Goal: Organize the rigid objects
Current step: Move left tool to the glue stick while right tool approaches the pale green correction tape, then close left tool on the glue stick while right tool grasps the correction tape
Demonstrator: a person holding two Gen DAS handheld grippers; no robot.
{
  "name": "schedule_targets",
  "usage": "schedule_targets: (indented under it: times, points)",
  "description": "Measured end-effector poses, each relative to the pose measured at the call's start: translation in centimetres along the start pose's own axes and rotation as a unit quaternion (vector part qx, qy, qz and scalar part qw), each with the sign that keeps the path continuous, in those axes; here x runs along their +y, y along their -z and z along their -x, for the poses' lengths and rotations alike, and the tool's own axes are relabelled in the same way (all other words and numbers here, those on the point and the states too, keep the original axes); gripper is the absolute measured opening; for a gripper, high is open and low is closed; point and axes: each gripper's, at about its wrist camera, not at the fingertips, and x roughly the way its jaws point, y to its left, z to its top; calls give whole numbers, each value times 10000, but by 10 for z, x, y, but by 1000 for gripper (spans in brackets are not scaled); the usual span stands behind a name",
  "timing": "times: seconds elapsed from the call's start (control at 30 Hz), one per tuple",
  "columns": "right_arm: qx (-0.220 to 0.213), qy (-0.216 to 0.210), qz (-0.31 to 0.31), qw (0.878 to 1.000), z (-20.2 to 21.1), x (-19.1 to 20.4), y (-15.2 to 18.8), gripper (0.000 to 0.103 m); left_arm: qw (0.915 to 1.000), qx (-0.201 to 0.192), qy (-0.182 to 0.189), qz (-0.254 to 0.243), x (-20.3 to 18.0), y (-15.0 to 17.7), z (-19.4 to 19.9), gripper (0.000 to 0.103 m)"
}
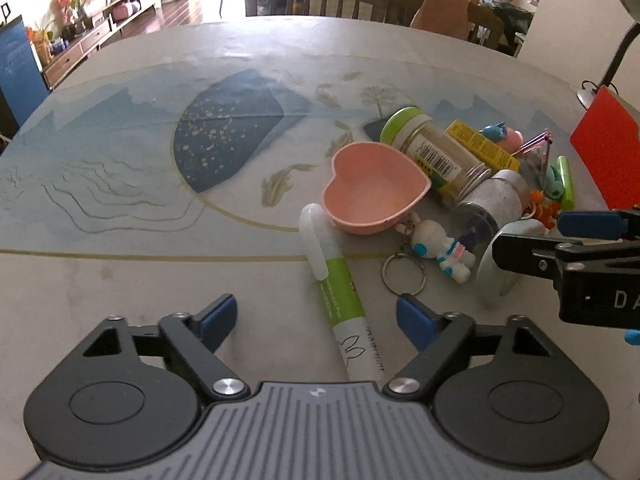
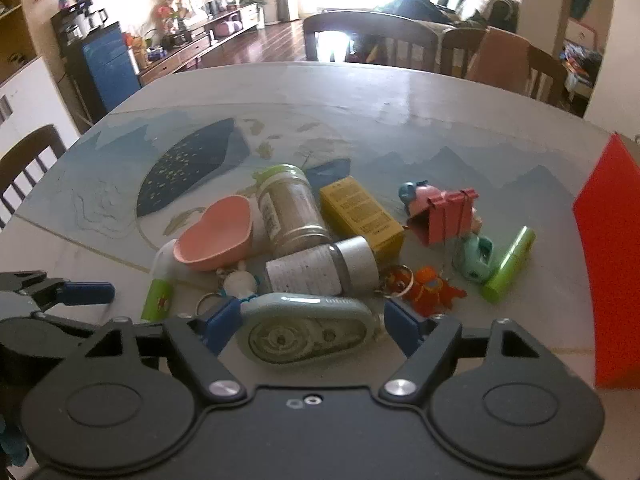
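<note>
My left gripper (image 1: pixel 316 318) hangs open low over the table, and a green-and-white marker (image 1: pixel 340 292) lies between its fingers, clear of both pads. My right gripper (image 2: pixel 312 320) is open around a pale teal correction-tape dispenser (image 2: pixel 308 330). Its left pad is against one end, and a thin gap shows at the right pad. Behind them lies a heap: a pink heart bowl (image 1: pixel 372 196), a green-lidded jar (image 2: pixel 292 212), a white-capped jar (image 2: pixel 320 268), a yellow box (image 2: pixel 360 212) and a bunny keychain (image 1: pixel 440 250).
Pink binder clips (image 2: pixel 444 216), a teal toy (image 2: pixel 476 258), a green tube (image 2: pixel 510 266) and an orange figure (image 2: pixel 432 288) lie to the right. A red folder (image 2: pixel 612 260) stands at the table's right edge. Chairs (image 2: pixel 368 36) line the far side.
</note>
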Motion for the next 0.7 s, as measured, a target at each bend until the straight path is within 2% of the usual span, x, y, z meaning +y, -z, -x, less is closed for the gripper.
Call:
schedule_targets:
  times: [0.1, 0.17, 0.4, 0.5, 0.53, 0.6, 0.63, 0.67, 0.7]
  points:
    - [-13, -9, 208, 9998, -1, 3, 0, 76, 10000, -40, 9, -32, -1, -1, 0, 79]
    - [-7, -25, 280, 9996, -2, 4, 0, 73, 10000, -64, 10, -55, -2, 0, 1, 72]
    - [-117, -53, 467, 9988, 1, 12, 2, 62, 9998, -102, 106, -124, -4, -1, 4, 37]
    - [-168, -85, 571, 9982, 4, 16, 2, 52, 9998, -92, 154, -106, -3, -1, 4, 30]
    - [-185, -94, 614, 9979, 5, 17, 3, 48, 9998, -95, 157, -111, -3, -1, 5, 24]
    - [-153, -122, 659, 9976, 6, 19, 3, 38, 9997, -89, 175, -110, -2, -1, 5, 20]
    - [-125, -126, 672, 9976, 5, 19, 4, 27, 9997, -84, 186, -103, -2, 0, 6, 20]
    - [-116, -93, 690, 9975, 5, 20, 5, 24, 9997, -82, 201, -102, -2, 0, 6, 20]
    - [-114, -108, 713, 9973, 5, 20, 7, 25, 9997, -84, 206, -104, -2, 0, 6, 20]
